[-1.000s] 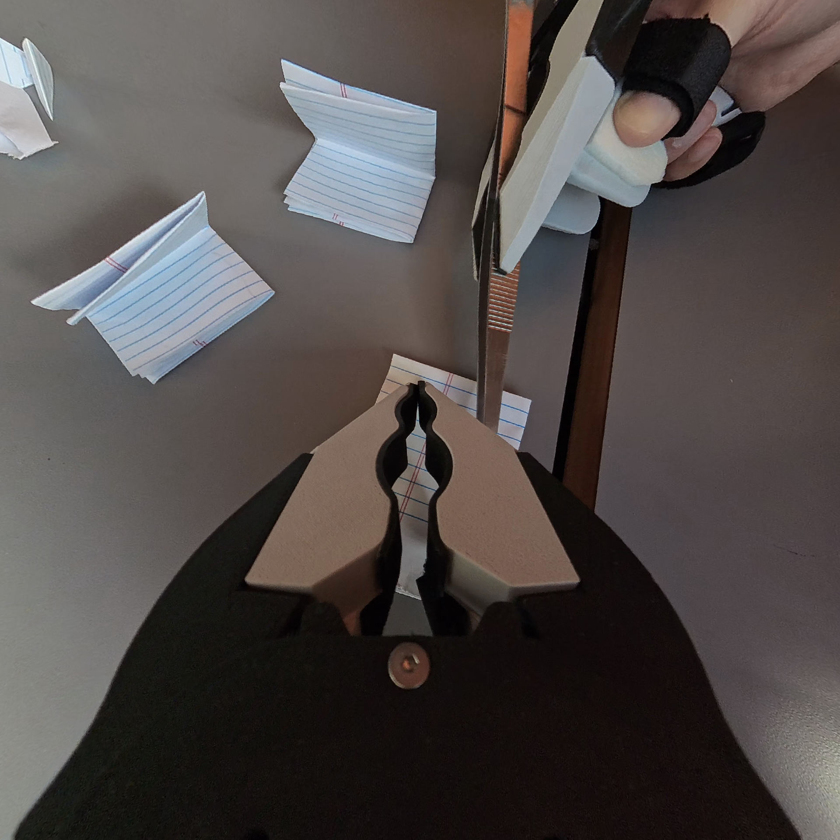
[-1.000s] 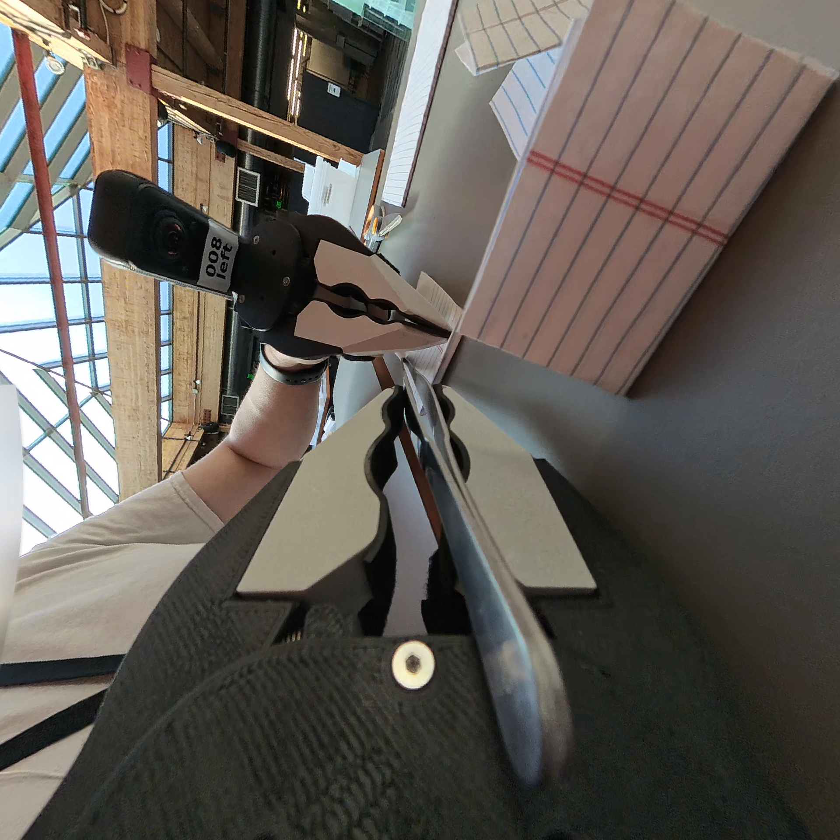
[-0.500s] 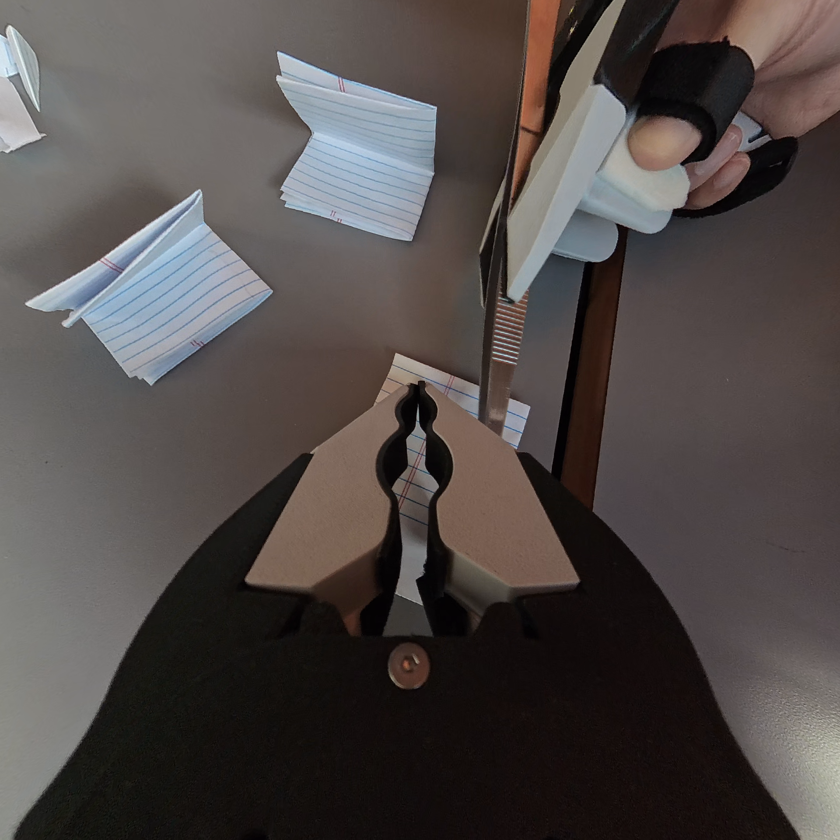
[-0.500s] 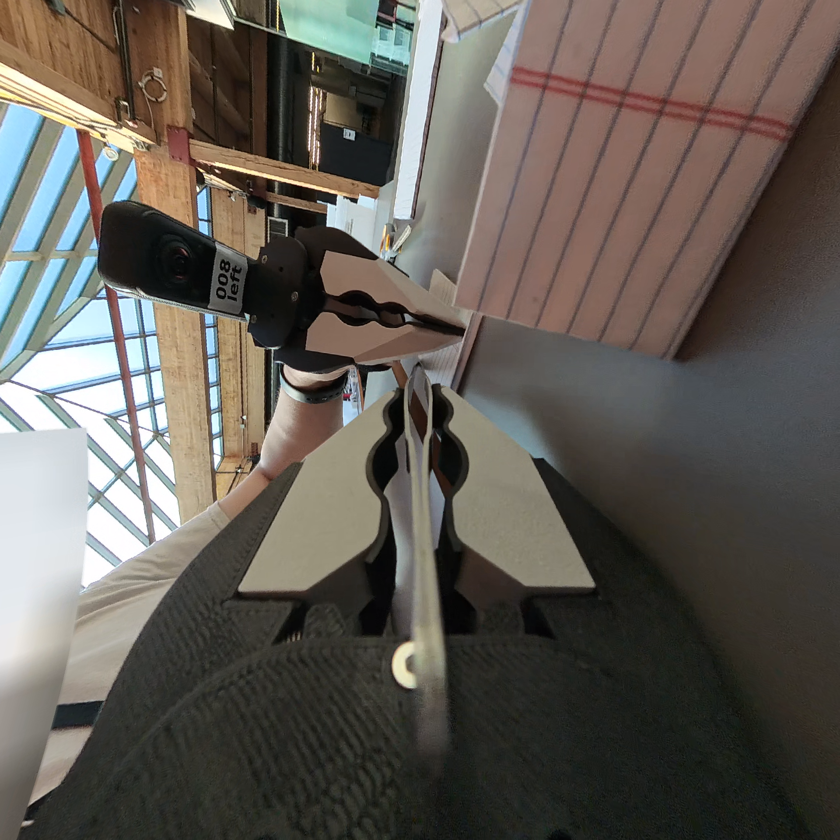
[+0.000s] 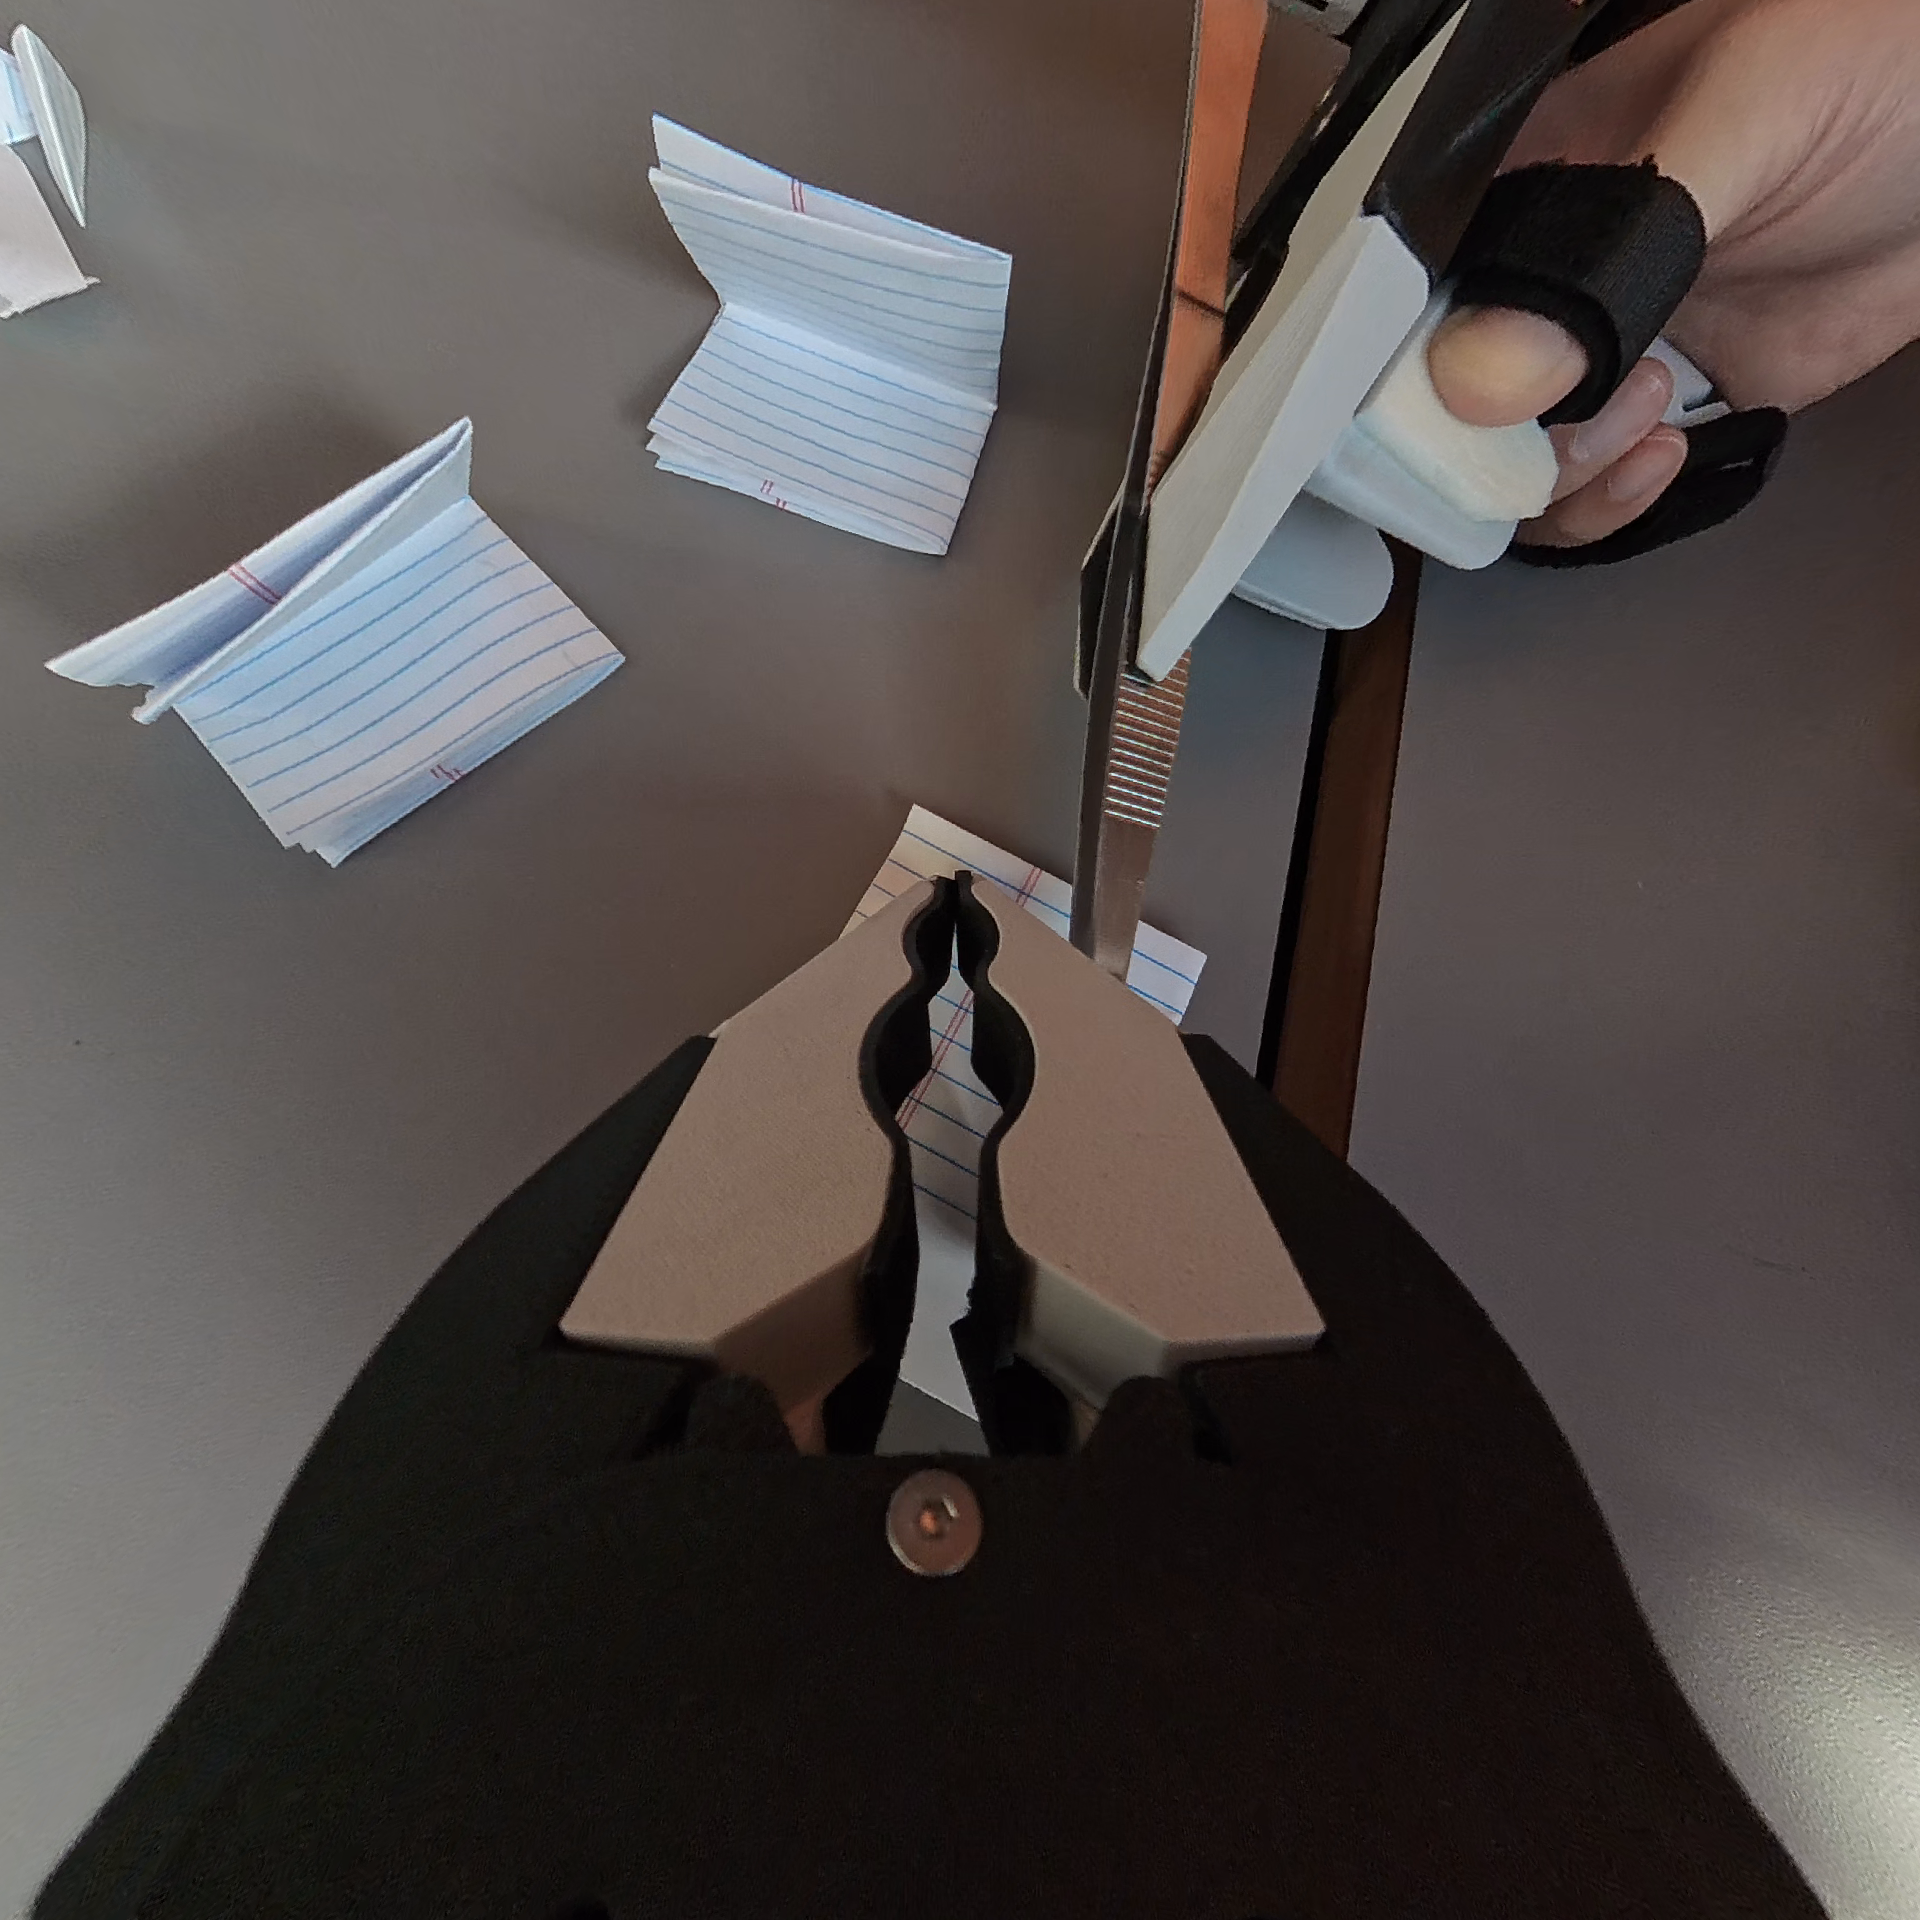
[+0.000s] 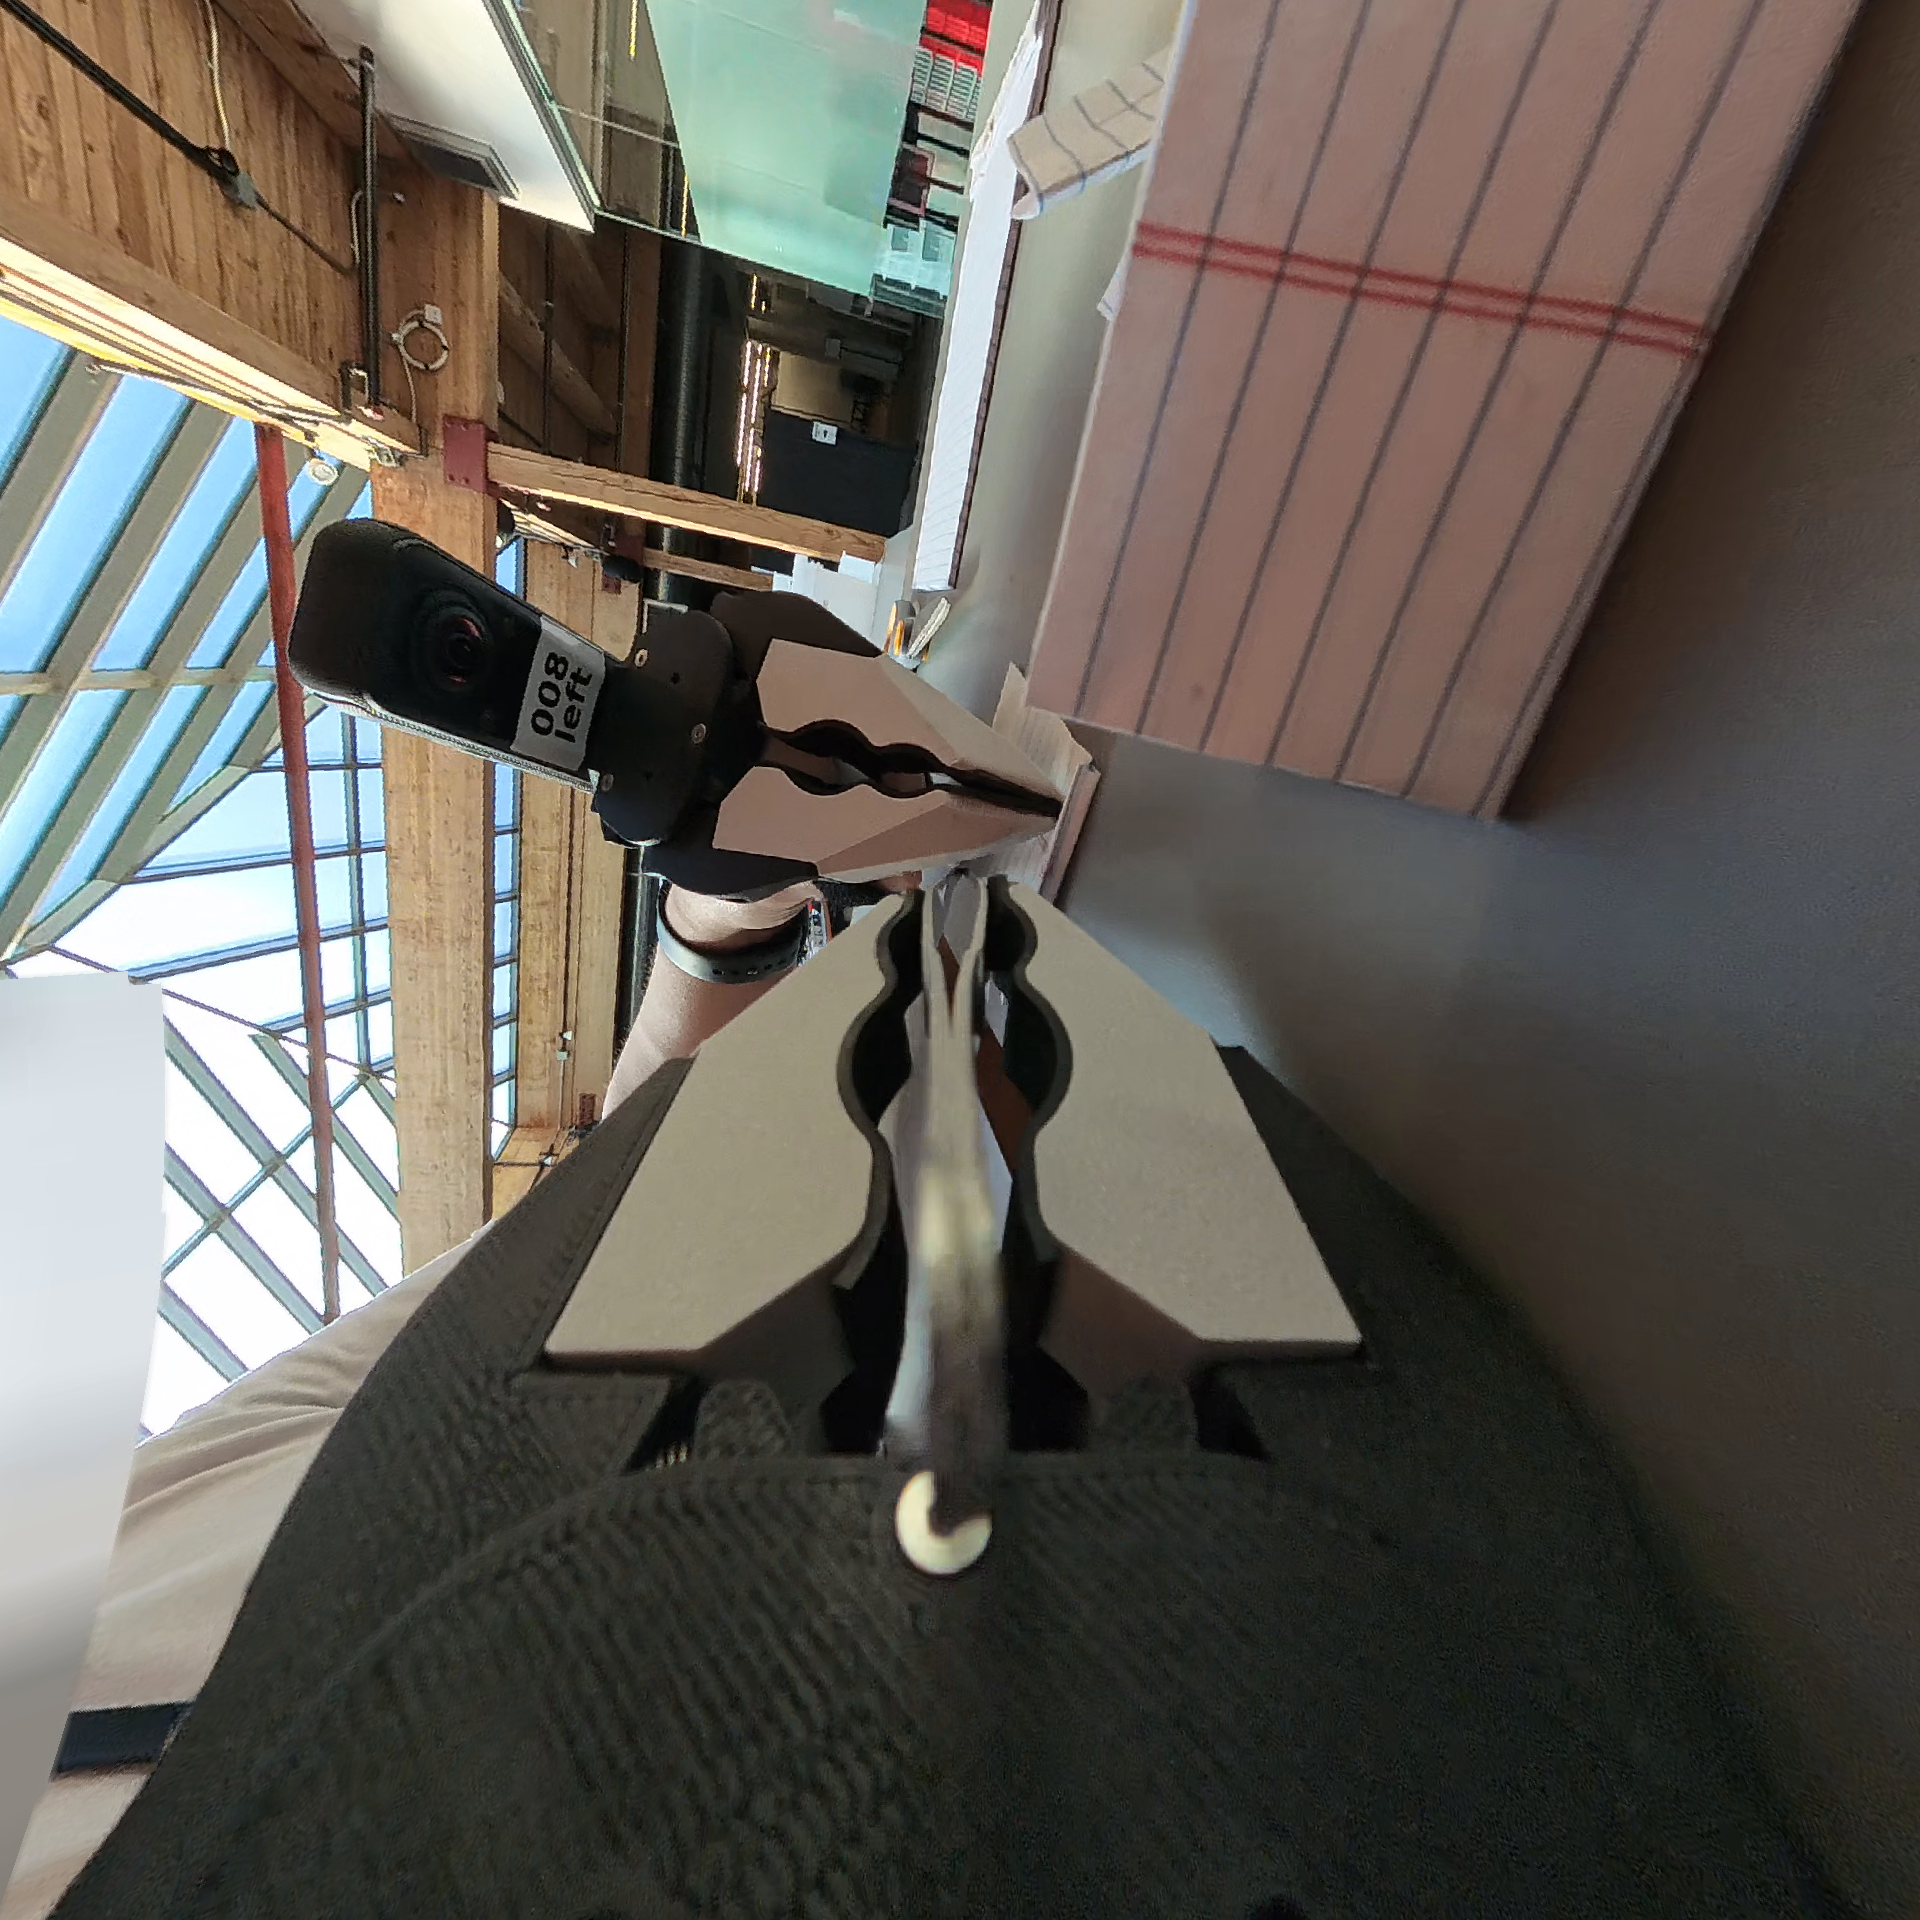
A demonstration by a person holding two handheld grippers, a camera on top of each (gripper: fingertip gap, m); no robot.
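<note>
Pinning a lined paper slip (image 5: 1164, 961) under closed left claw (image 5: 956, 883); right claw (image 6: 951, 894) clamped on steel tweezers (image 5: 1127, 821).

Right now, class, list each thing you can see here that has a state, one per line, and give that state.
Left gripper: shut, tips pressed on the flat paper.
Right gripper: shut on the tweezers.
Tweezers: upright, tips on the flat paper.
Flat paper: lying on the table, pinned.
Folded paper in the middle: half open, bent.
Folded paper on the left: half open.
Table: bare grey.
</note>
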